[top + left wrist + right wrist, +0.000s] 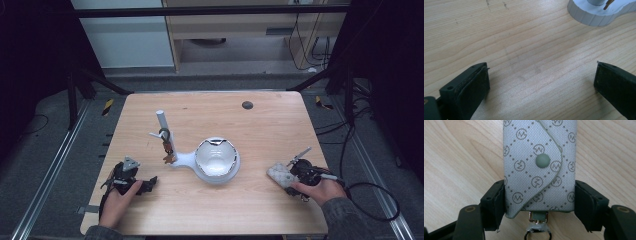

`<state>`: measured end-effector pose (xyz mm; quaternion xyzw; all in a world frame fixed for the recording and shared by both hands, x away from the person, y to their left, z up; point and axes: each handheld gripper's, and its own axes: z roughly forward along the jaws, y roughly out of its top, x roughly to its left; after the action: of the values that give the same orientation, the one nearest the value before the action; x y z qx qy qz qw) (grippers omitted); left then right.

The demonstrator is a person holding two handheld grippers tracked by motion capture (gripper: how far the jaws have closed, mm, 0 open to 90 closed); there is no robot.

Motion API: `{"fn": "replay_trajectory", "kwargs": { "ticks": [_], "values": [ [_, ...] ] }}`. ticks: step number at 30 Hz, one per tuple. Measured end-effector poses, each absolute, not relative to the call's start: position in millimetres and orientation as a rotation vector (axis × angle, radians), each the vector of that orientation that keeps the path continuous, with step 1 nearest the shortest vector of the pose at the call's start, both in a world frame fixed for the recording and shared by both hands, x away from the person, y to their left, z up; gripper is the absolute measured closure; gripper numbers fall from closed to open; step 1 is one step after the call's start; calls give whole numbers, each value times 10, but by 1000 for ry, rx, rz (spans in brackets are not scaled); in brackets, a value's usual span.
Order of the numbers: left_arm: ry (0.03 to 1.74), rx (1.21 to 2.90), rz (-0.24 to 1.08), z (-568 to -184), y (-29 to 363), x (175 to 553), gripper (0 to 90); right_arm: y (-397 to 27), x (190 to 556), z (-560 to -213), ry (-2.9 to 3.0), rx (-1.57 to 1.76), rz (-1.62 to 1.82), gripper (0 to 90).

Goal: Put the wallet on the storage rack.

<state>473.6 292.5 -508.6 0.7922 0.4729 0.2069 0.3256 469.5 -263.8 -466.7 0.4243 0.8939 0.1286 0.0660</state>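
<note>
Pouch (539,167), grey fabric with a printed monogram pattern and a snap button, is found lying flat on the wooden table (260,135) at its near right corner. Its long axis is seen in the right gripper view to run straight away from the right gripper (539,205), with the metal clasp and ring (538,233) at the end nearest the jaws and the flap end pointing away. In the high view that axis is angled toward the left and slightly far. The right gripper is clamped on the pouch, a pad pressed against each long side. The left gripper (541,82) is held low over bare wood at the near left, jaws wide apart with nothing between them. A white stand (212,162) with a dish and an upright post is noted at the table's middle, well apart from the pouch.
</note>
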Motion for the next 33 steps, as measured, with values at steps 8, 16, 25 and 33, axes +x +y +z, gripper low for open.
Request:
{"fn": "replay_trajectory", "kwargs": {
  "ticks": [8, 16, 25, 33],
  "values": [
    [1240, 2077, 540, -5086, 2925, 4735, 0, -2607, 4659, -4426, 2693, 1202, 368, 316],
    [1241, 2077, 540, -5086, 2924, 4733, 0, -2504, 4649, -4133, 2696, 1090, 350, 317],
    [1242, 2077, 540, -5085, 2923, 4732, 0, -2332, 4682, -3879, 2700, 1002, 330, 317],
    [1242, 2077, 541, -5085, 2923, 4732, 0, -2097, 4705, -3693, 2715, 899, 325, 317]
  ]
}}
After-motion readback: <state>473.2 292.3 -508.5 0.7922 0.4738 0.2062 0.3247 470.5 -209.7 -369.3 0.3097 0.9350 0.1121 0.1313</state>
